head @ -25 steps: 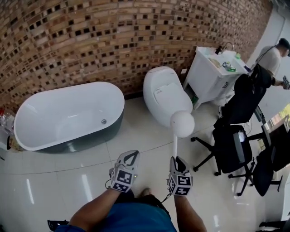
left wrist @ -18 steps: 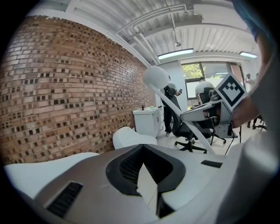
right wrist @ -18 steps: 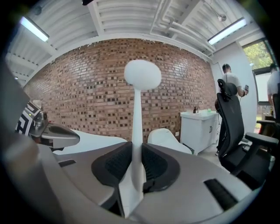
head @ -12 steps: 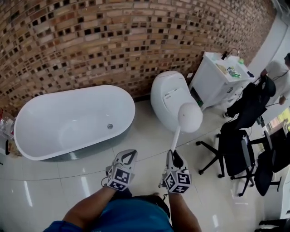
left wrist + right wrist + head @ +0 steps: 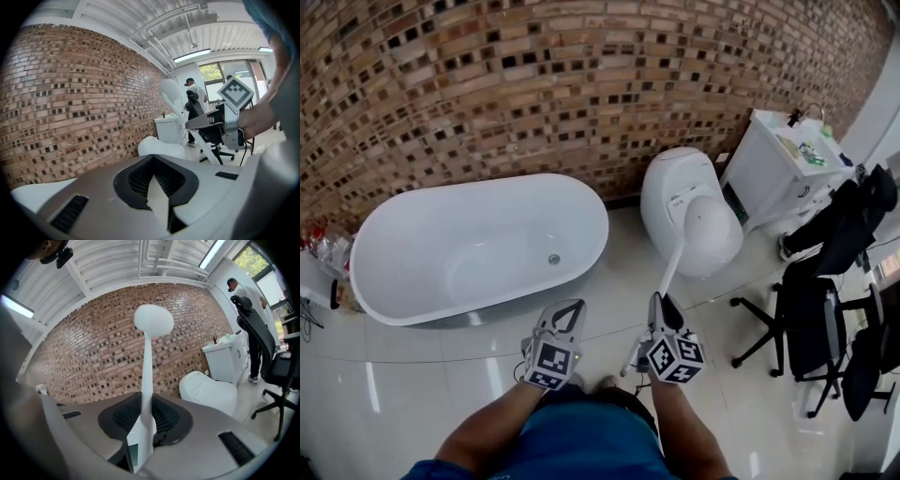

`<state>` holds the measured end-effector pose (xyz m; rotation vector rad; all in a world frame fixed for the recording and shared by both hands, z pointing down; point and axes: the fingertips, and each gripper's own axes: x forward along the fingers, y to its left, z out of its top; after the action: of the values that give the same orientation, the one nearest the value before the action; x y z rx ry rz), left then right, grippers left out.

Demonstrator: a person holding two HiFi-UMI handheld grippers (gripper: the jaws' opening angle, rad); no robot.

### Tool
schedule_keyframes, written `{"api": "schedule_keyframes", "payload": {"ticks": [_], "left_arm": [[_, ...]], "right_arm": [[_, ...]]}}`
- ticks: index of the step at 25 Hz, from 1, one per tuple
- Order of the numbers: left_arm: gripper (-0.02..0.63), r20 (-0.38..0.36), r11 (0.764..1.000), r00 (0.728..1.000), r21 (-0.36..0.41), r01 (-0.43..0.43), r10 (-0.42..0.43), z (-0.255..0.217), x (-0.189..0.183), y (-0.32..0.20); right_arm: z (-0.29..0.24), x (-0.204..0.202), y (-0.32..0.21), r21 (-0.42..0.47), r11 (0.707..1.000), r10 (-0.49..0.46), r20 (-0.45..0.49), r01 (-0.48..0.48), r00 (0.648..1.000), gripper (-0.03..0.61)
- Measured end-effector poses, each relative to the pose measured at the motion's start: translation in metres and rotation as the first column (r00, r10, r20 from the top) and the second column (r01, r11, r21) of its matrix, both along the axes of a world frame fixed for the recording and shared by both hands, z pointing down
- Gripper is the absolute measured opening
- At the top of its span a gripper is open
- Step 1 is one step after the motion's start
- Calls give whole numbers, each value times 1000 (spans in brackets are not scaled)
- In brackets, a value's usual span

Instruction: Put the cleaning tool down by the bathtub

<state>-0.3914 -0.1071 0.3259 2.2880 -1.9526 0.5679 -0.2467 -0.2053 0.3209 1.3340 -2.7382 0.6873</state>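
- My right gripper is clamped on the cleaning tool. The right gripper view shows both pads pressed against the thin white handle near its lower end.
- My left gripper has its jaws together with nothing between them. It hangs closer to the bathtub than the right gripper does.
- The tool is off the floor, to the right of the bathtub's rounded end and well apart from it. The handle angles up and away from me to a round white head.
- I judge the tool to be light and stiff. With the bulb at the far end of a long handle, it should lever against the pads when I tilt it.
- The handle looks like smooth plastic, so it may twist or slide in a loose grip.
- The hold low on the handle suits a set-down beside the bathtub. A hold nearer the head would steady the swing.
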Motion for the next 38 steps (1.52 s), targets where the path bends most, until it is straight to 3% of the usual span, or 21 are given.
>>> {"api": "schedule_keyframes", "payload": {"ticks": [7,11,16,25,32,38], "left_arm": [[-3,-29,993,992,9,120,-120,-1,-43,-1],[-3,-55,994,993,-16,106,-107,13,-73,0],[-3,-53,998,998,-66,26,-29,29,-119,-1],[-4,-16,984,996,-155,-85,84,57,-169,3],[-3,-54,984,996,-164,-76,68,79,-143,-19],[-3,-99,962,985,-220,-163,145,128,-122,-23]], "right_arm": [[20,-35,3,-49,997,-67,-26,66,997,97],[29,-54,4,-86,996,-29,-23,27,999,96],[50,-93,-1,-190,978,96,56,-83,994,97],[111,-159,7,-407,901,250,196,-153,948,95],[176,-158,3,-558,818,324,244,-141,914,95],[245,-175,8,-656,739,395,241,-151,887,96]]}}
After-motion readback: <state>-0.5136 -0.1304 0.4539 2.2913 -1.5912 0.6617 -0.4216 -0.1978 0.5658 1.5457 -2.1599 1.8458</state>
